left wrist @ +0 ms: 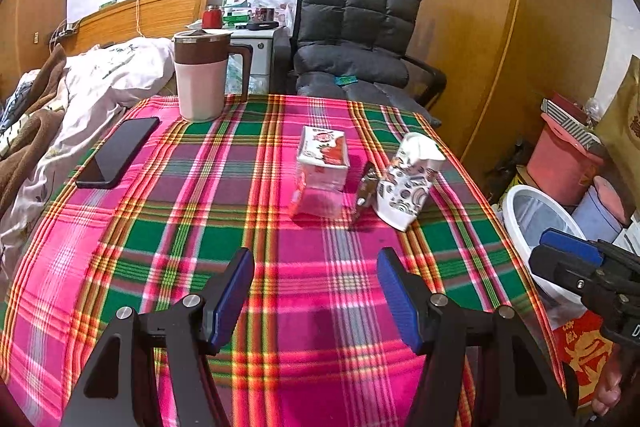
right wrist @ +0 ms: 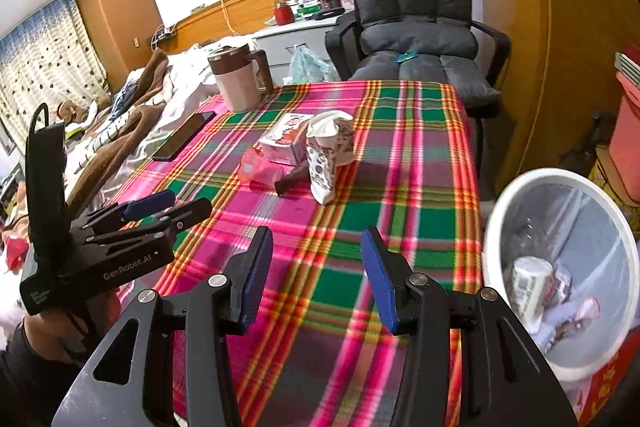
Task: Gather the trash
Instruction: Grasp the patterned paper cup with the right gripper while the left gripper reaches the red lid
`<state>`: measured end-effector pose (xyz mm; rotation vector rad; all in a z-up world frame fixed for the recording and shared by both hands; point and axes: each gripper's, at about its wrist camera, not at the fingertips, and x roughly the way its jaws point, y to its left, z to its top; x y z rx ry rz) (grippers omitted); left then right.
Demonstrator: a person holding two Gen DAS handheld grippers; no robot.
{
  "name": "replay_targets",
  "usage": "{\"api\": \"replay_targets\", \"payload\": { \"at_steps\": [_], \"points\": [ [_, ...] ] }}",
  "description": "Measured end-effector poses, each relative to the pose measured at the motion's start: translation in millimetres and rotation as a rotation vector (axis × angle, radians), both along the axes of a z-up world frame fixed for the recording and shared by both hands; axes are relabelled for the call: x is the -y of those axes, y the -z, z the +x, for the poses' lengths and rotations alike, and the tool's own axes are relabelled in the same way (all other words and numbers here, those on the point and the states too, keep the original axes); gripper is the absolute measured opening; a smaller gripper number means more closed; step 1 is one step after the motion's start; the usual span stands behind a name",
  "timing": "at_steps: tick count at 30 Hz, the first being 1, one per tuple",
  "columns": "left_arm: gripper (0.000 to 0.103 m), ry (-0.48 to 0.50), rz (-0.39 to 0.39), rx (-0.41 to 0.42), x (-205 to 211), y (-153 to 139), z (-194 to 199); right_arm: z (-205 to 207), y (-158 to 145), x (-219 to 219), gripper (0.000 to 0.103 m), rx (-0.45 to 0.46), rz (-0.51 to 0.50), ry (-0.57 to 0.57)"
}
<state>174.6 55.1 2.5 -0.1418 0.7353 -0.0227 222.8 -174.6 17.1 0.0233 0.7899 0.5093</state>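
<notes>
Over the plaid table [left wrist: 160,235] your left gripper [left wrist: 316,291] and right gripper [right wrist: 316,267] hang with jaws spread, pinching nothing. At twelve o'clock lies the crumpled paper bag [left wrist: 412,179]; the bin [right wrist: 560,259] sits at three o'clock.

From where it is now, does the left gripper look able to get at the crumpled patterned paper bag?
Probably yes. The left gripper is open and empty, and only bare plaid tablecloth lies between it and the crumpled patterned paper bag; a dark wrapper lies just beside the bag.
</notes>
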Motion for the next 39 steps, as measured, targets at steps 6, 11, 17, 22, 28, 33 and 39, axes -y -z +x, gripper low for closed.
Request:
{"api": "replay_targets", "payload": {
  "at_steps": [6, 11, 17, 22, 28, 33, 39],
  "points": [
    [0.063, 0.009, 0.004, -0.011, -11, 1, 19, 18, 1, -10, 0.048, -0.006, 0.001, -0.009],
    [0.063, 0.013, -0.02, -0.02, -21, 4, 36, 38, 4, -15, 0.048, -0.017, 0.001, -0.007],
    [0.063, 0.023, -0.052, -0.033, -29, 6, 55, 62, 12, -20, 0.048, -0.031, -0.004, 0.007],
    [0.063, 0.049, -0.056, -0.051, -27, 13, 69, 72, 17, -21, 0.048, -0.048, 0.007, 0.004],
    [0.063, 0.074, -0.056, -0.067, -20, 21, 82, 77, 18, -18, 0.03, -0.042, 0.011, -0.007],
    [0.063, 0.079, -0.044, -0.084, -14, 29, 90, 76, 15, -14, 0.029, -0.019, 0.015, -0.014],
    [0.063, 0.072, 0.011, -0.09, -5, 34, 99, 72, 10, -4, 0.029, -0.006, 0.037, 0.0]
  ]
}}
